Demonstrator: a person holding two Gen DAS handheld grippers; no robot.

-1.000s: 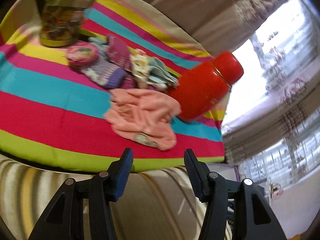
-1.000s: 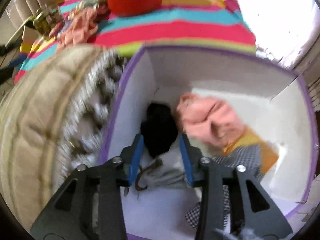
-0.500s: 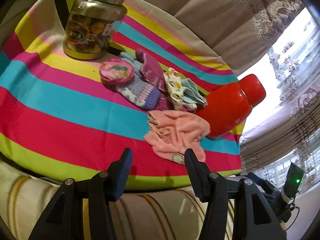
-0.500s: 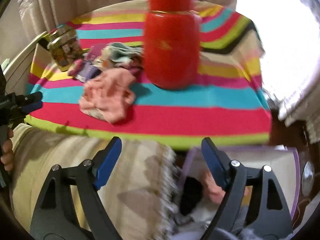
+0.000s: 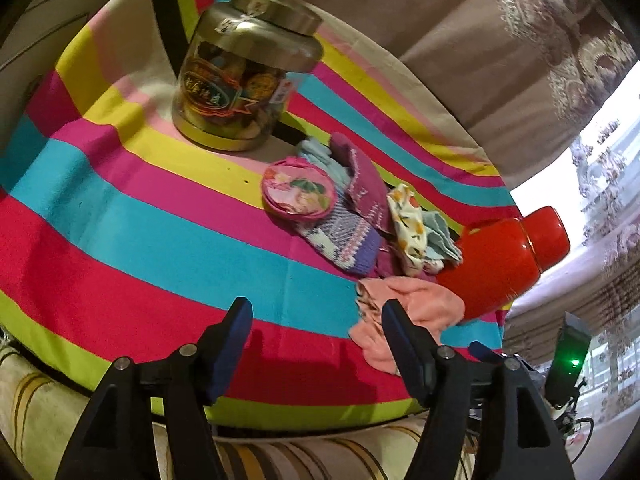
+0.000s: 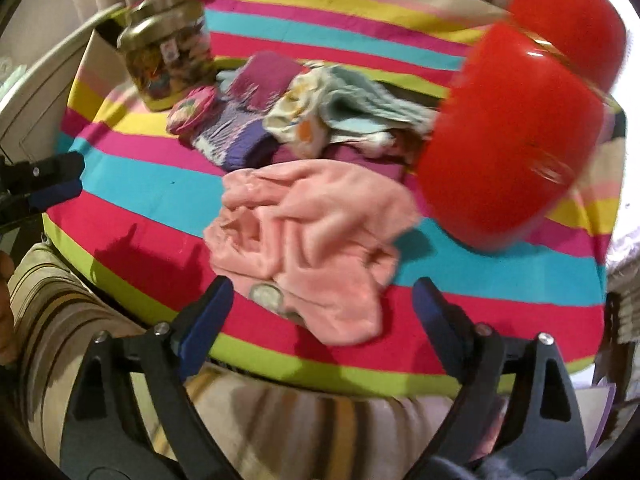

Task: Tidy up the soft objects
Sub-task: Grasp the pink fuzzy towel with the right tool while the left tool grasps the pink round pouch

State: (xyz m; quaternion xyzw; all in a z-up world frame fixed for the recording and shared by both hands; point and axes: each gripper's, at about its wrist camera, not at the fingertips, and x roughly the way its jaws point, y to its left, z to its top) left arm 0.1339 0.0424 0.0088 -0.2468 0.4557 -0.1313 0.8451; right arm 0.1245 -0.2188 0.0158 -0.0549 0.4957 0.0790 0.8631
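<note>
While the left tool waits released, the right tool spreads wide before the pink fleece cloth, seemingly to grasp it.

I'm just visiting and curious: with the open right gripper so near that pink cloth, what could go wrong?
The pink cloth lies right beside the red bottle, so the right gripper might bump the bottle. The cloth is crumpled, so only a fold might get pinched. It could also drag the socks behind it.
</note>
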